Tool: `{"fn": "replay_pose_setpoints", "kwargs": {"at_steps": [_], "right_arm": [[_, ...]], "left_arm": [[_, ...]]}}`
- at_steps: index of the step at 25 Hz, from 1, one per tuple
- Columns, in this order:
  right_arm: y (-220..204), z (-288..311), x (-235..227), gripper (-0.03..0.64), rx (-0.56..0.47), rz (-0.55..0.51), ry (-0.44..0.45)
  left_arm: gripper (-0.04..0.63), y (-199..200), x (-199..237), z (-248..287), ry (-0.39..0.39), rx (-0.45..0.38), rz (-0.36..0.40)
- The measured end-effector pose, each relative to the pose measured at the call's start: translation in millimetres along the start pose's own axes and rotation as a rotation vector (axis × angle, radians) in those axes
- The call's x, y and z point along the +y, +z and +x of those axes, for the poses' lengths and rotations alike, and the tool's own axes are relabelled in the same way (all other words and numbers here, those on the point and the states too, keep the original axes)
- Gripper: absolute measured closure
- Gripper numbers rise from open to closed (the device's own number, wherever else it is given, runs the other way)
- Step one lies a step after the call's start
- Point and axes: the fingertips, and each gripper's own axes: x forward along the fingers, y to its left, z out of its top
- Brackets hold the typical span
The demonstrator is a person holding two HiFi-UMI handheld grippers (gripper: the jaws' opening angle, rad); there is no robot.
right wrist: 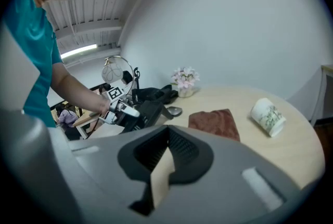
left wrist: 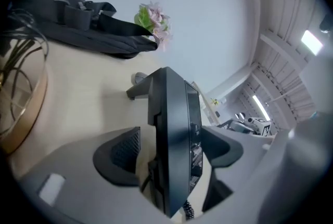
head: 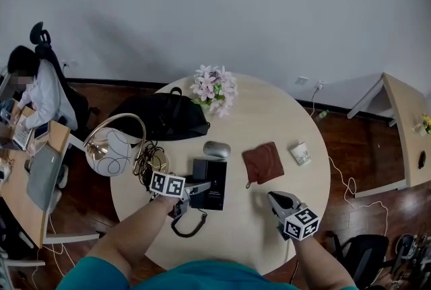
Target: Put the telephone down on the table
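Note:
The black telephone (head: 212,182) sits at the near middle of the round table (head: 236,241), its coiled cord (head: 190,226) looping toward the front edge. My left gripper (head: 195,193) holds its near-left edge. In the left gripper view, which is rolled sideways, the telephone (left wrist: 174,129) stands edge-on between the two pads, with the left gripper (left wrist: 174,158) shut on it. I cannot tell whether its base rests on the table. My right gripper (head: 275,198) hovers to the right of the telephone, shut and empty. The right gripper (right wrist: 161,160) view shows its pads together.
Behind the telephone lie a grey mouse (head: 217,149), a brown cloth (head: 262,162) and a tipped cup (head: 300,153). A black bag (head: 165,117) and pink flowers (head: 214,89) stand at the back. A globe lamp (head: 111,147) with cables sits at the left rim.

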Motion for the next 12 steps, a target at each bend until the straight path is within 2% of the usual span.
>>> {"fn": "replay_pose_setpoints", "kwargs": {"at_steps": [4,6,8,12], "right_arm": [[5,-9,5,0.615,-0.014,-0.014,0.003],[5,-15,8,0.615,-0.019,-0.02,0.006],[4,-22,10,0.615,-0.026,-0.022,0.012],[8,-39,14,0.615,-0.048,-0.033,0.035]], "left_arm": [[0.234,-17,0,-27,0.098,-0.067,0.061],[0.283,-23,-4,-42,0.127,-0.11,0.084],[0.312,-29,-13,-57,0.131,-0.156,0.086],[0.462,-44,-57,-79,0.075,-0.244,0.137]]}}
